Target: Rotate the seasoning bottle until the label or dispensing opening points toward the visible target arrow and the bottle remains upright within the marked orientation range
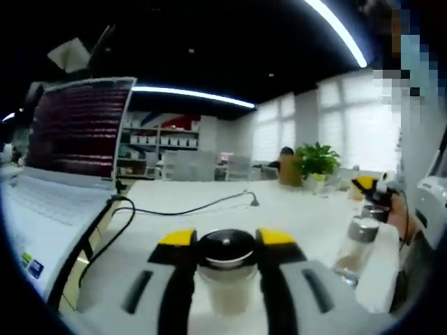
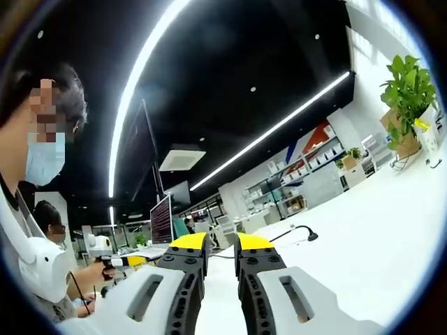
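A seasoning bottle (image 1: 225,259) with a dark and silver cap and a pale clear body stands upright between my left gripper's (image 1: 225,239) yellow-tipped jaws, which are shut on it above the white table (image 1: 293,209). At the right edge of the left gripper view a second clear bottle (image 1: 355,244) with a silver cap leans slightly, just under the yellow tip of my right gripper (image 1: 368,187), held by a hand (image 1: 404,213); whether they touch I cannot tell. In the right gripper view, my right gripper (image 2: 221,242) points upward, jaws almost together with nothing between them.
An open laptop (image 1: 77,132) sits at the table's left edge, with a black cable (image 1: 174,209) trailing across the table. A potted plant (image 1: 318,160) stands far back. A masked person (image 2: 42,209) is close on the left, holding a white and yellow device (image 2: 112,259).
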Demonstrator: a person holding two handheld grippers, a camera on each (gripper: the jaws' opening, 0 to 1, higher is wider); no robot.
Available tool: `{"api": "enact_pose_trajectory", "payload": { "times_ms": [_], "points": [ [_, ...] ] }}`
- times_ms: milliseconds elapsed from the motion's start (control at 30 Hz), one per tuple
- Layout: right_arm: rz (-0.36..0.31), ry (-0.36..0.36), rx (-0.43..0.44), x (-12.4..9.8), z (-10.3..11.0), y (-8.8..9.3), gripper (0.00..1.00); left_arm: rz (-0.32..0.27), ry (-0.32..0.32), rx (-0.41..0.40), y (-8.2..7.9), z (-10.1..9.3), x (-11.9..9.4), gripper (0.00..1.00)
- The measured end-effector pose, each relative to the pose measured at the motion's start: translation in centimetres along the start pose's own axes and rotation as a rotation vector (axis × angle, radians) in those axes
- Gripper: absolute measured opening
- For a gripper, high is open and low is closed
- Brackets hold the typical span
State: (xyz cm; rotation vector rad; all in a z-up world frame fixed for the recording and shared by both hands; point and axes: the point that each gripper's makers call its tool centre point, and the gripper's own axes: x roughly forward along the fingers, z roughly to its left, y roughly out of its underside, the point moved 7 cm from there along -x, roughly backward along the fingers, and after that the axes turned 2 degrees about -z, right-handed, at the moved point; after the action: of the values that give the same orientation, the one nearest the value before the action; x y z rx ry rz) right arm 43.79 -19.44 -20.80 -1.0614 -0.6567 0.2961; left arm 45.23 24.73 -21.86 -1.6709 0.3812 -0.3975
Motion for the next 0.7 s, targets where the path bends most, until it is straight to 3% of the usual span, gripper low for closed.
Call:
{"api": "enact_pose_trajectory", "payload": {
  "times_ms": [333,700],
  "points": [
    [0.009,-0.003,0.004,0.9,0.8,0.4,0.13,0.057,-0.009,0.085,0.0,-0.9,-1.7,0.35],
    [0.033,-0.031,-0.003,1.7,1.3,0.3,0.13,0.115,-0.006,0.068,1.7,-1.6,-3.9,0.35]
  ]
}}
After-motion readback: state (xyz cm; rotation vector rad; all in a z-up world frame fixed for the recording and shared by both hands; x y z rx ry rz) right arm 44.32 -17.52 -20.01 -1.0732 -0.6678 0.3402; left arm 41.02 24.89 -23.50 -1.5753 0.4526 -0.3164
